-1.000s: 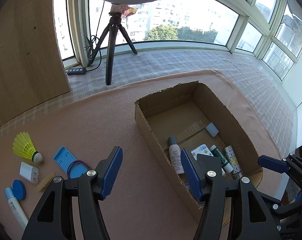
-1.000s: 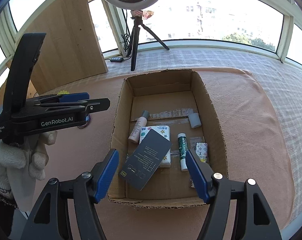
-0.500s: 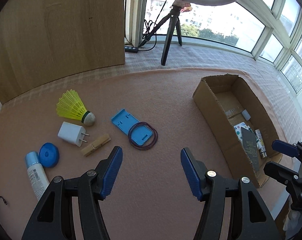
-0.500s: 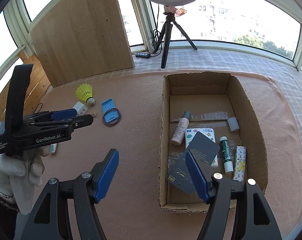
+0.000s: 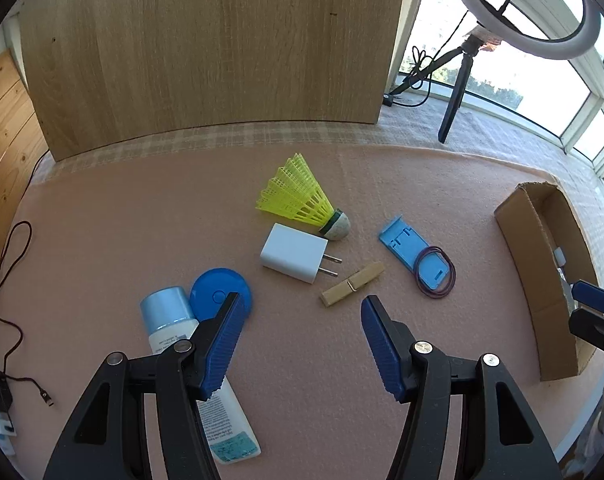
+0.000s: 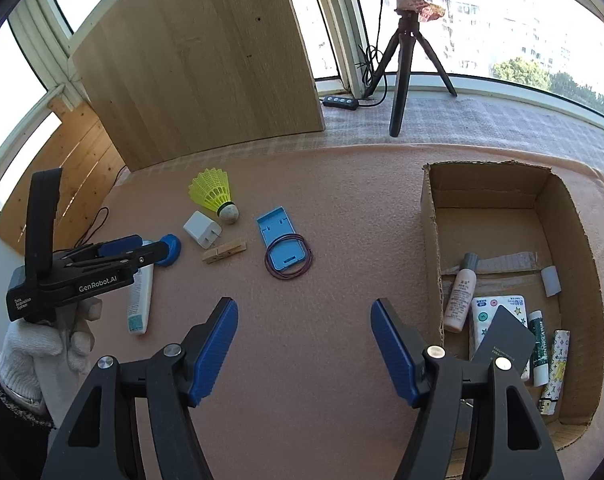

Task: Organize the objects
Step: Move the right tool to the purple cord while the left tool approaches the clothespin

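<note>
On the pink mat lie a yellow shuttlecock (image 5: 302, 200), a white charger plug (image 5: 296, 252), a wooden clothespin (image 5: 352, 283), a blue phone stand (image 5: 416, 254) with a purple hair band (image 5: 436, 276) on it, a blue round lid (image 5: 222, 294) and a white tube (image 5: 198, 376). My left gripper (image 5: 300, 340) is open and empty, hovering just short of the plug and clothespin. My right gripper (image 6: 304, 346) is open and empty over bare mat. The cardboard box (image 6: 432, 240) at the right holds several small toiletries and a dark card (image 6: 504, 340).
A wooden board (image 5: 206, 52) stands behind the mat. A ring light on a tripod (image 6: 402, 76) and a power strip (image 6: 340, 101) stand near the window. A dark cable (image 5: 6, 280) trails at the mat's left edge.
Both grippers have swung left, away from the box. The left one has come down close over the loose objects. The dark card now lies in the box.
</note>
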Demonstrator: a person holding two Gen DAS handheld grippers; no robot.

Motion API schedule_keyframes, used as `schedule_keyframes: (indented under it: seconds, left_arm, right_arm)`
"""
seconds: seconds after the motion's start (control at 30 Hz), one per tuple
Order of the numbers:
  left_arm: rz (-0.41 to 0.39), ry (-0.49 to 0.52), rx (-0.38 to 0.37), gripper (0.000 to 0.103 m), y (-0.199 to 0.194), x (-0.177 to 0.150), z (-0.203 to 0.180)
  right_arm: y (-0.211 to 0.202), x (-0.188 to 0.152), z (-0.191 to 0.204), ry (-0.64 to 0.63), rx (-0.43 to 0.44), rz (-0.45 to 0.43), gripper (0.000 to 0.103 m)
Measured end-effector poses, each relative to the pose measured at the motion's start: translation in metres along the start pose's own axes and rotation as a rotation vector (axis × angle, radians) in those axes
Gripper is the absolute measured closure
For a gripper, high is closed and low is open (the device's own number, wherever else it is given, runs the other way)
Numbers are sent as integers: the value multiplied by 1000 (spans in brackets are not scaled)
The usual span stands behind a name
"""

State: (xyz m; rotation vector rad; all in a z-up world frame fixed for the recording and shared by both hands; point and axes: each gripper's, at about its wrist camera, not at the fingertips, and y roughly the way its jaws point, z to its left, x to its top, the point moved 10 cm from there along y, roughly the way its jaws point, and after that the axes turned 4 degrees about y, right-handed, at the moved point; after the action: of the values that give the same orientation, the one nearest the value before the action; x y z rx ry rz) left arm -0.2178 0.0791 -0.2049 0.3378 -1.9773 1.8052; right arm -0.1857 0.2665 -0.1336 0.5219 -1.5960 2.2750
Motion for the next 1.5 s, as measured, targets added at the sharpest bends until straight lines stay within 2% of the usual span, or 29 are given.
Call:
schedule_keyframes:
  seconds: [0.37,0.67,0.8,1.03,1.1,1.17,1.27,1.3,1.5]
  left_arm:
    - [40,-69,-36,40,40,29,32]
    - [58,-103,-85,40,71,38,31]
    - [68,-100,-93,40,82,40,27]
    - [92,-71,-128,42,94,32,8]
    - [101,-53,-137,44,95,26,0]
    - [85,-51,-146,44,93,22,-5]
    - [79,-42,-150,47,91,18,-10]
    - [86,-25,-148,51,91,15,-14]
    - [85,35,-158,51,82,1,-35]
  right_arm:
    - [84,47,8,69,22,105,39]
    - [148,76,12,116,6,166,56]
    - [166,82,15,102,-22,176,59]
    - [179,71,30,25,-31,195,63]
    - [177,61,35,-4,-9,216,69]
    - [172,49,37,-57,-24,224,77]
    - [164,34,36,-101,-26,234,81]
    - [161,29,36,-98,-19,240,81]
    - [141,-3,30,-124,-19,243,83]
